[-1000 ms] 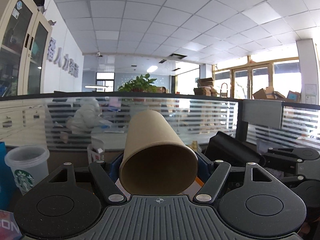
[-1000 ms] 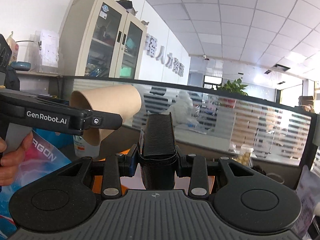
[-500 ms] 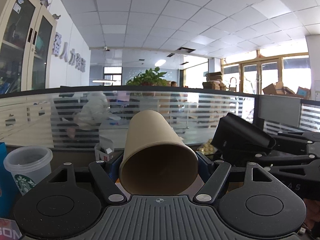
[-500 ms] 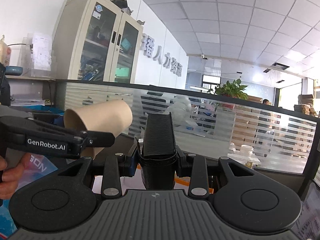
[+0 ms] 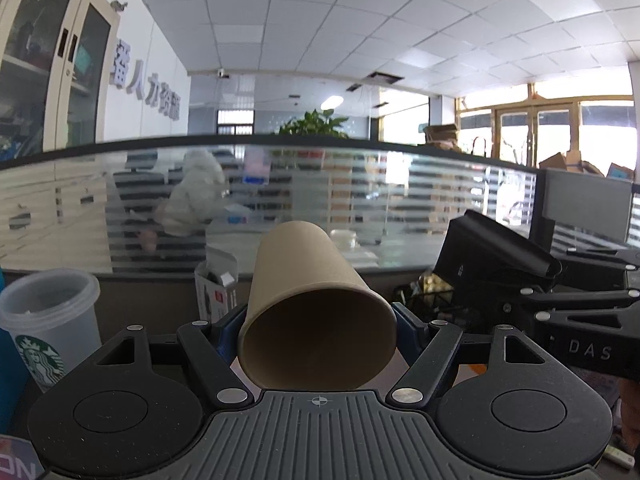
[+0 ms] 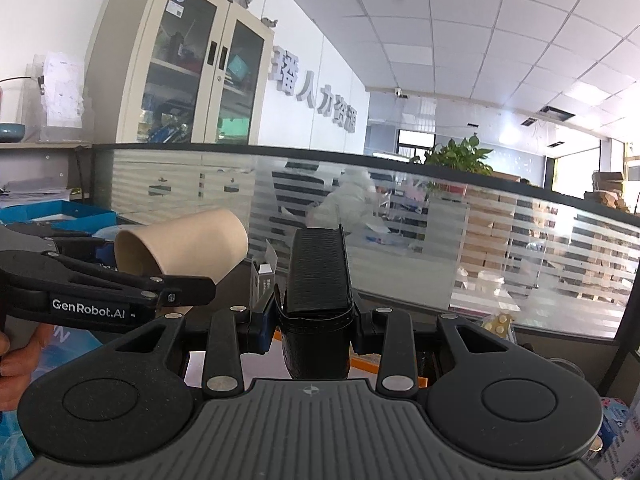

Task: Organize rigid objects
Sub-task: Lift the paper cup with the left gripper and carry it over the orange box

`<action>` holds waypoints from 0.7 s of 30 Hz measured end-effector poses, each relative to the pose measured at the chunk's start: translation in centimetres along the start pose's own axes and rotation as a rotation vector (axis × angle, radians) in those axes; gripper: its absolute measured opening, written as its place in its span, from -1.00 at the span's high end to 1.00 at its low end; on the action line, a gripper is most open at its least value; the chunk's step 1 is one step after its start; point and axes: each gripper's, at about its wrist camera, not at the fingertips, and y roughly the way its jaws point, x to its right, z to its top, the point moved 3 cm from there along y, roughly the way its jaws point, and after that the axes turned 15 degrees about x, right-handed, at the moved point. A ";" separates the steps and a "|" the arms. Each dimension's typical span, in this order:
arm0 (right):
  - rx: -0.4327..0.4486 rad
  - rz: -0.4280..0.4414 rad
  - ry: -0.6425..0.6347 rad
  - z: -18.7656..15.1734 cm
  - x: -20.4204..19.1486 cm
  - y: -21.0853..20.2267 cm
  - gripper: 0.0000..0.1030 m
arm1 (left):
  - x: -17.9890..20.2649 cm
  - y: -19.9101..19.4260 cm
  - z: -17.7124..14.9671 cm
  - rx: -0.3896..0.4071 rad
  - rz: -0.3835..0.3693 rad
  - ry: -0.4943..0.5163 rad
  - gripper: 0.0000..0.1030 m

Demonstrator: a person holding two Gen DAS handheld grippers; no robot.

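A brown paper cup [image 5: 308, 288] lies on its side in my left gripper [image 5: 318, 320], which is shut on it, the cup's mouth toward the camera. A black leather case [image 6: 318, 276] stands between the pads of my right gripper [image 6: 316, 316], shut on it. In the left wrist view the black case [image 5: 492, 256] and the right gripper sit at the right. The right wrist view shows the paper cup [image 6: 188, 246] at the left, with the left gripper's black arm in front of it and a hand at the edge.
A clear plastic Starbucks cup [image 5: 50, 320] stands at the left, a small white box [image 5: 216, 292] behind the paper cup. A frosted glass partition [image 5: 320, 208] runs across the desk's far side. A blue box [image 6: 60, 214] and a cabinet [image 6: 188, 64] are at the left.
Both grippers have shifted sideways while holding their objects; the background slid across both views. The black case now shows larger at the right of the left wrist view. Neither grip has changed.
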 end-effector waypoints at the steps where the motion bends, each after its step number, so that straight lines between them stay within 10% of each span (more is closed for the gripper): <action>1: -0.007 0.000 0.005 -0.2 0.1 0.3 0.38 | -0.1 0.3 -0.3 -0.010 0.003 -0.003 -0.45; 21: -0.160 -0.016 0.050 -5.6 1.7 5.5 0.38 | -1.3 5.5 -6.1 -0.176 0.029 -0.036 -0.45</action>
